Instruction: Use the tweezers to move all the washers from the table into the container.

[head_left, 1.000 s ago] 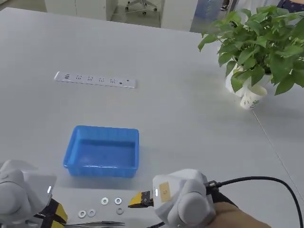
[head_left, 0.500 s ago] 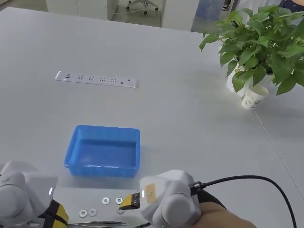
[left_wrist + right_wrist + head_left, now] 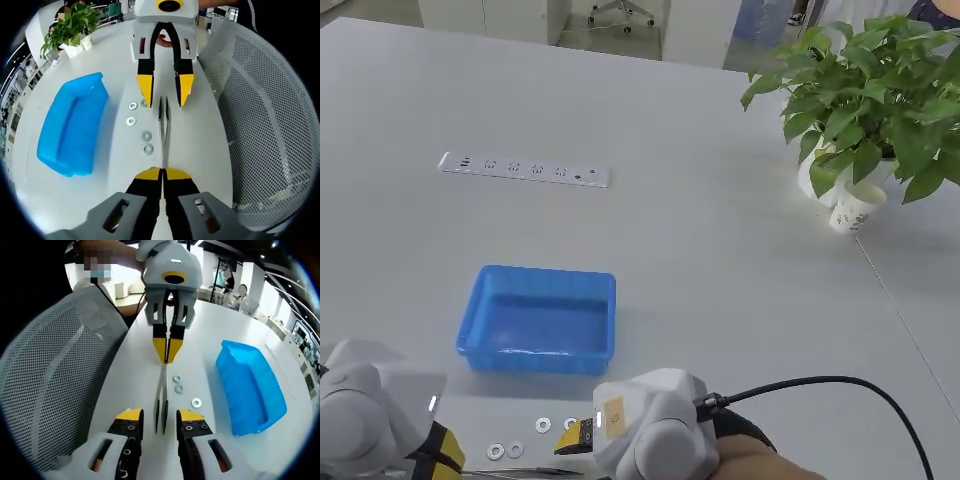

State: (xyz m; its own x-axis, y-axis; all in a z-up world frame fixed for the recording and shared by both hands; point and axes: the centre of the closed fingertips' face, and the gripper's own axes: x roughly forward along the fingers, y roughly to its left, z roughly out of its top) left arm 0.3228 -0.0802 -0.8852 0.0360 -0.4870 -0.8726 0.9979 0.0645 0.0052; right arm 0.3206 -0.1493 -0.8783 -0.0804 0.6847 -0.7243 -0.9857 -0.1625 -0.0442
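The thin, springy tweezers (image 3: 163, 135), lying near the desk's (image 3: 720, 250) front edge beside light, slippery washers (image 3: 131, 121), are pinched at the joined end by the left gripper (image 3: 162, 174), straddled by the spread right gripper (image 3: 160, 415), and probably best squeezed mid-prong.

The tweezers (image 3: 163, 127), clamped in the left gripper (image 3: 162, 172): smooth bare metal, dull sheen. The washers (image 3: 147, 148) just beside that gripper's tips: bright metal. The container (image 3: 70, 130) beyond them: glossy blue plastic. The table (image 3: 205, 145) beneath: smooth, matt, pale. The chair back (image 3: 265, 125) on the gripper's other side: coarse white mesh.
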